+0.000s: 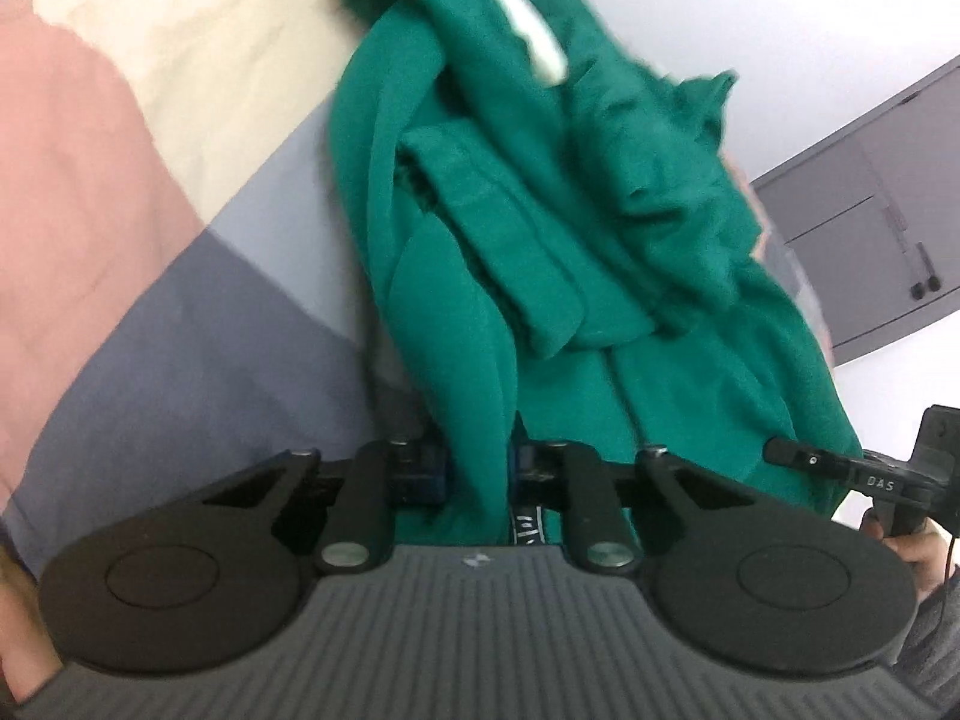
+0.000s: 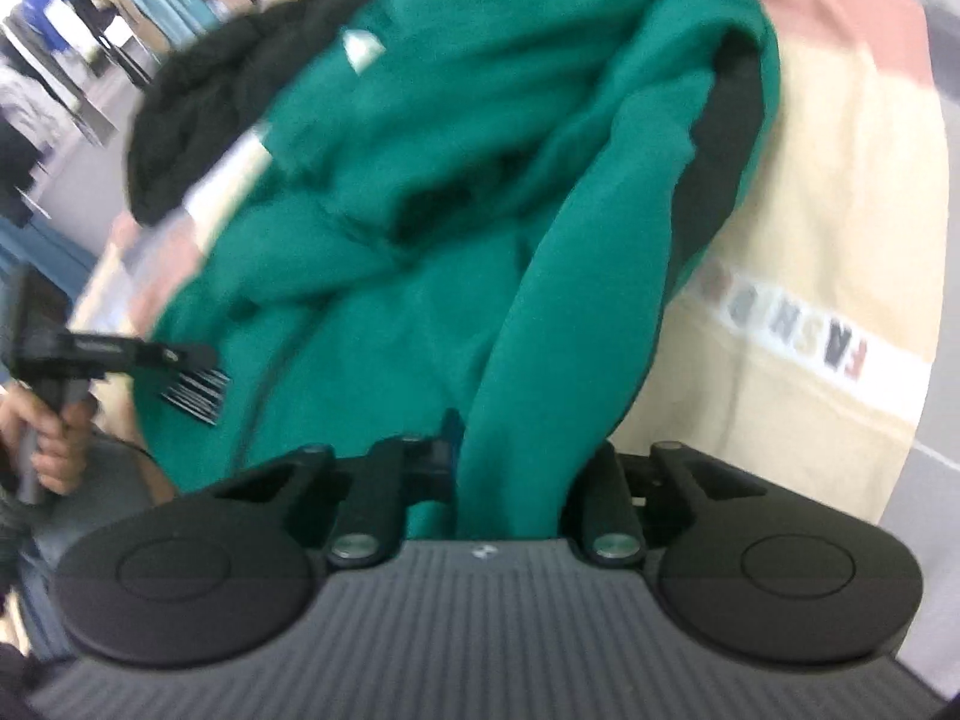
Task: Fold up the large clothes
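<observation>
Green sweatshirt (image 1: 540,228) bunched; left fingers (image 1: 420,468) and right fingers (image 2: 444,450) both clamp its fabric.

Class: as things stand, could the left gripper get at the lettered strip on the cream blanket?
Probably not: the left gripper is shut on the green garment, and the lettered strip lies on the garment's far side, nearer the right gripper.

You cannot see the left gripper's (image 1: 477,468) fingertips: folds of the green garment (image 1: 540,228) bury them. The right gripper's (image 2: 510,468) tips are buried likewise. Above the garment, the hanging clothes (image 2: 90,12) smear into blur. Beside it, the bedspread's lettering (image 2: 786,324) reads only partly, and the garment's top is cut off.
</observation>
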Action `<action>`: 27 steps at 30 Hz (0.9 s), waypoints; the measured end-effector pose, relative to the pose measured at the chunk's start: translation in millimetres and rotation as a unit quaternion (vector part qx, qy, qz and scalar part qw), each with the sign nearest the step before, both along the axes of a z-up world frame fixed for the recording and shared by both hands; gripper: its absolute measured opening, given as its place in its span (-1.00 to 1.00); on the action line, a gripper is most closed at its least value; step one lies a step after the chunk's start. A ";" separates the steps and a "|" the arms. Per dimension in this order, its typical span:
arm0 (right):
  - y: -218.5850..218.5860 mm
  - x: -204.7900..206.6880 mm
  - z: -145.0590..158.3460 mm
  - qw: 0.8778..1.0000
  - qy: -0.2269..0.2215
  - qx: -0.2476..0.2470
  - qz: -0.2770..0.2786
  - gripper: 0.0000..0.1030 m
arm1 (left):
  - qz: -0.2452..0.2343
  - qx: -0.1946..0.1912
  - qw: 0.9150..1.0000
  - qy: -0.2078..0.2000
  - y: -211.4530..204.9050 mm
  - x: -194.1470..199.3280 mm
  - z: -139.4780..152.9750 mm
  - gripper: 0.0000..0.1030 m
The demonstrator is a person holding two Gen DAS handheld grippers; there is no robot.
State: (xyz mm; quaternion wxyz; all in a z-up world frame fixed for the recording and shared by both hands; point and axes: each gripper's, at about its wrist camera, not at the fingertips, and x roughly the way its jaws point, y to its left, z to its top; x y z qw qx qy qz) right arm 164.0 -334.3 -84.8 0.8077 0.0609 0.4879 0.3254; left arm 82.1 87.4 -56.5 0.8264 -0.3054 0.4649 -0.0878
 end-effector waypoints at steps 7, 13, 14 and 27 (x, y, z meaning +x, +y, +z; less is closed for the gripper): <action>-21.3 -37.8 75.6 0.989 -0.085 0.121 -0.027 -0.65 | 0.037 -0.116 0.990 -0.072 32.3 -23.1 48.9 -0.72; -44.1 -86.3 120.1 0.969 -0.123 0.206 -0.059 -0.67 | 0.049 -0.190 0.974 -0.117 61.1 -63.6 89.7 -0.73; -48.8 -93.7 124.8 0.965 -0.125 0.221 -0.067 -0.70 | 0.048 -0.197 0.972 -0.122 62.3 -71.7 96.2 -0.73; -57.5 -127.9 137.7 0.942 -0.133 0.268 -0.155 -0.81 | 0.054 -0.227 0.962 -0.140 85.1 -70.4 127.2 -0.72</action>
